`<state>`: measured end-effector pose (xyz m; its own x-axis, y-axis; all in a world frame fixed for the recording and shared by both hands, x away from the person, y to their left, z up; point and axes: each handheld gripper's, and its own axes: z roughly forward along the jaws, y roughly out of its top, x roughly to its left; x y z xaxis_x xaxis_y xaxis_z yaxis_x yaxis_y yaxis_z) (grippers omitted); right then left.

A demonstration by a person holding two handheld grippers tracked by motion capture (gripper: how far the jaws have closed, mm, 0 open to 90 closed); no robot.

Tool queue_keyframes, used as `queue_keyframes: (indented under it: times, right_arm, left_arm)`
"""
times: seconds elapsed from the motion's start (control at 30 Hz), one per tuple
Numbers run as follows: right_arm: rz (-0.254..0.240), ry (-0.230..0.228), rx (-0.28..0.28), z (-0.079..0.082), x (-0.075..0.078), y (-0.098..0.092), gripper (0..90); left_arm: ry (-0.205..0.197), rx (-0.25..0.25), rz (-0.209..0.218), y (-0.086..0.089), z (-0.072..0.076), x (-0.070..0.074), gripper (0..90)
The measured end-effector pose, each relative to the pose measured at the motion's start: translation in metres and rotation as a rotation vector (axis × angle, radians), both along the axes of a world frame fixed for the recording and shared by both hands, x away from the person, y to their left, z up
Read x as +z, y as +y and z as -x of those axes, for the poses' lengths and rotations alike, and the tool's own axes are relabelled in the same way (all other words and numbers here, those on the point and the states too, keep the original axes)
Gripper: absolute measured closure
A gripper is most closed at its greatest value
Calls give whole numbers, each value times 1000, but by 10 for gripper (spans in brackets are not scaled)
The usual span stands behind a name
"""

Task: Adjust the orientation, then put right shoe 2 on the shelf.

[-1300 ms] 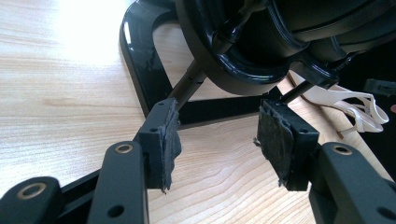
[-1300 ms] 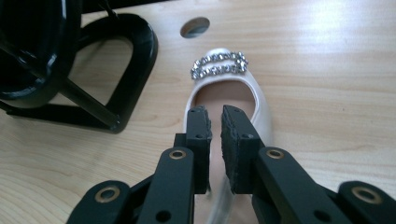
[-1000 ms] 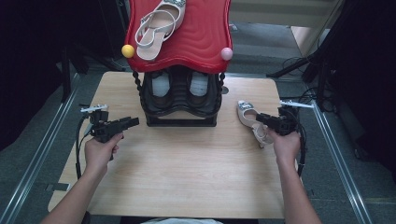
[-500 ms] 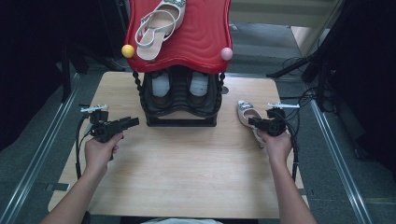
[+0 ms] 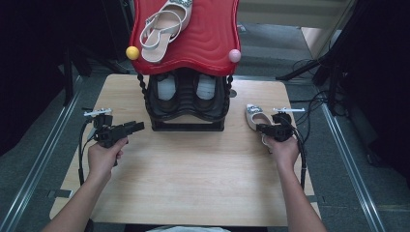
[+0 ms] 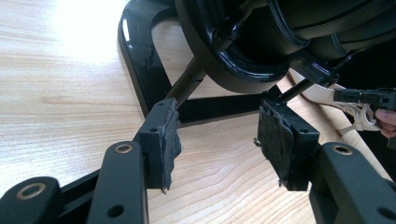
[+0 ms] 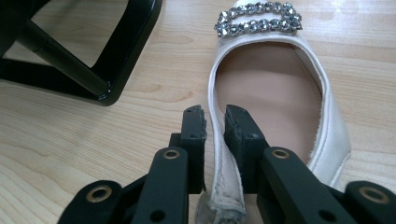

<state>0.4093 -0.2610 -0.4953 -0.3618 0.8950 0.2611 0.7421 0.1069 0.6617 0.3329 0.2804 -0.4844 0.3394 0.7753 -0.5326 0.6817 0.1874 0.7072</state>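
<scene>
A pale wooden table [image 5: 193,183] is standing on grey flooring, with dark equipment and cables [image 5: 314,104] lying around its far and right sides. At the table's far middle a black shoe rack [image 5: 186,104] is standing, carrying a red wavy top shelf [image 5: 203,38]; a yellow ball [image 5: 132,52] and a pink ball [image 5: 234,55] are sitting at that shelf's front corners. A cream strappy shoe [image 5: 162,26] is lying on the red shelf, and the lower tier is holding a dark pair [image 5: 186,89] with pale insides, though shadow is making their type hard to judge. The near half of the table is lying bare, leaving open room between the two forearms. The second cream shoe [image 7: 275,88], bearing a jewelled buckle [image 7: 258,18], is resting flat on the table to the right of the rack, near the right edge. The right gripper [image 7: 215,122] is holding its jaws nearly together astride the shoe's side wall, one outside and one inside; they have just been closing, and the pads are appearing to pinch that wall. The left gripper [image 6: 217,140] is hovering just left of the rack's base with its jaws standing wide apart and nothing between them.
</scene>
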Motion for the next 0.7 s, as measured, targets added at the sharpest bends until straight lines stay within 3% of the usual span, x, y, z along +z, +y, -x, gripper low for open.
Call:
queue_keyframes:
  times: [0.2, 0.7]
  right_arm:
    - [21, 13, -12, -1, 0, 1, 837]
    - [-20, 43, -37, -4, 1, -5, 888]
  left_arm:
    - [1, 1, -1, 1, 0, -1, 479]
    - [5, 5, 4, 2, -1, -1, 479]
